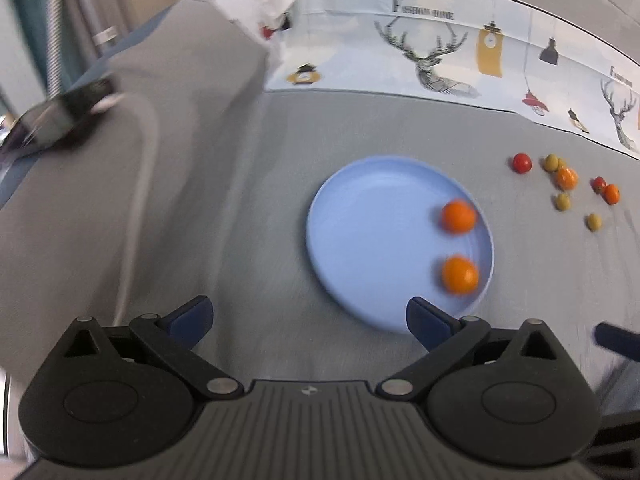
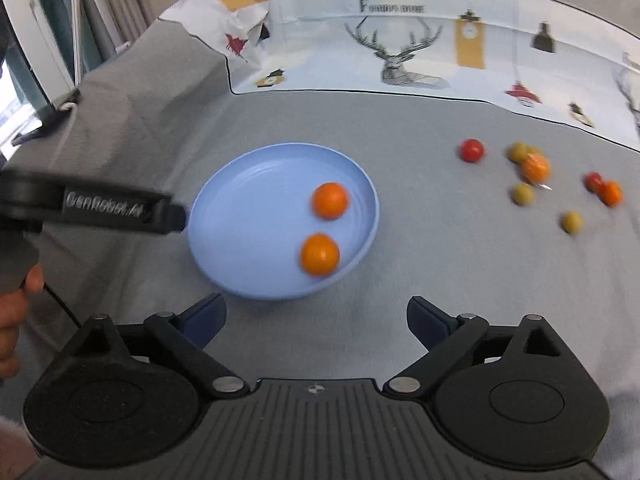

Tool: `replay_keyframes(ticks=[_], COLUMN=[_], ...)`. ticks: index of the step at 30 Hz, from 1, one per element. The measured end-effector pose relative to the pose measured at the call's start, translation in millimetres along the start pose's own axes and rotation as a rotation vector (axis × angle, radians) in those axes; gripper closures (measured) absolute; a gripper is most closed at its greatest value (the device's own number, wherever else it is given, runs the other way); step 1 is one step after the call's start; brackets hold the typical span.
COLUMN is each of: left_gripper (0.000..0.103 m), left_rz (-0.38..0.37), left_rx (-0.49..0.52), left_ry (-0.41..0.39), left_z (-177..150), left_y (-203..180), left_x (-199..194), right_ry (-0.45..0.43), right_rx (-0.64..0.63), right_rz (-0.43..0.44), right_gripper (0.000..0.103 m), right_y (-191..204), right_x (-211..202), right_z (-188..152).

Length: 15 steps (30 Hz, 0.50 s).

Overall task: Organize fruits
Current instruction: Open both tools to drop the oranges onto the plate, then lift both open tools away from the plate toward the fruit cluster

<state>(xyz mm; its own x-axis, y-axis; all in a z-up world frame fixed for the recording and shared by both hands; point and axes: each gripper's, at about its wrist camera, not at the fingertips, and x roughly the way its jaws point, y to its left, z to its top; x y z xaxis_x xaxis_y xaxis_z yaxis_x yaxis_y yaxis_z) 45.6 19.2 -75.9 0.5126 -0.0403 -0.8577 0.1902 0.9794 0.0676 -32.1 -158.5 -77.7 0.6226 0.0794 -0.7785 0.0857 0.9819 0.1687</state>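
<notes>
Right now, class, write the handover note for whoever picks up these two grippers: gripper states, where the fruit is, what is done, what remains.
Left gripper: open, empty, near the plate's edge.
Right gripper: open, empty, just short of the blue plate.
Done: two orange fruits lie on the plate.
Left: the loose pile of red, green and orange fruits on the grey cloth to the plate's right.

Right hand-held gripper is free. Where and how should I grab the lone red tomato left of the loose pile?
Take the red tomato across its round middle, coming down from above with the open right hand-held gripper. It sits alone on the grey cloth, apart from the green fruit beside it, so both fingers probably have room on either side.
</notes>
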Motion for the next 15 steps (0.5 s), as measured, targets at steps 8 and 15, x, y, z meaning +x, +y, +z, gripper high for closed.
replay_keyframes(ticks=[8,15], left_gripper=[0.0,0.0], left_rz=[-0.023,-0.027], left_rx=[-0.038,-0.033], left_ry=[-0.021,-0.14], left_z=[-45.6,-54.8], left_y=[11.8,5.3], left_x=[-51.2,-92.3], right_ry=[-0.168,-0.25], right_rx=[-0.053,-0.124], right_rz=[-0.004,0.007], right_gripper=[0.001,0.001], right_y=[20.5,34.7], right_x=[-62.7,-98.5], right_z=[-20.8,-37.6])
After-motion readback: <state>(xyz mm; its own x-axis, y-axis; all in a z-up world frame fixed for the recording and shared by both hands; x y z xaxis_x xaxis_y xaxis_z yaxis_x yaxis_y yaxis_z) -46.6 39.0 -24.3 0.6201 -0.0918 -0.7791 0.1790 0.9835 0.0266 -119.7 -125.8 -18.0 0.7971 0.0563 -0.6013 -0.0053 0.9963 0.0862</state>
